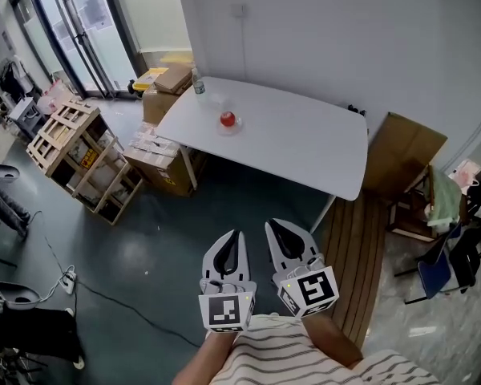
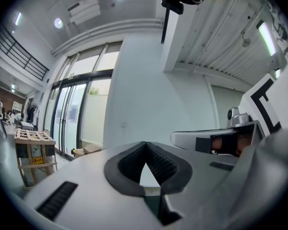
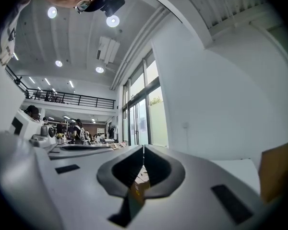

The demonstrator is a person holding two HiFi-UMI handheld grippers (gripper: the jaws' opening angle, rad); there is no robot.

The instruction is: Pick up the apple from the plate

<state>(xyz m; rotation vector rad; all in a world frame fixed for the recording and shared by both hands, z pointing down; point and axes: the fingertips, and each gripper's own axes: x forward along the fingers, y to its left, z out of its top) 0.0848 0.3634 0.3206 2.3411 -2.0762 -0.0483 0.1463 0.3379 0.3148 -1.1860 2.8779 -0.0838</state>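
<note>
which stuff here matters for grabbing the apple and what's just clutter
For the job: apple, plate, white table, left gripper, right gripper, both shut and short of the table.

Lying about: bottle, cardboard boxes, wooden crate, chair.

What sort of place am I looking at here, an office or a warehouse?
Probably a workshop or lab in an industrial hall: wooden crates and cardboard boxes sit on a bare dark floor beside a white table, with tall glass doors beyond.

Warehouse-like workshop: pallets, cartons.
</note>
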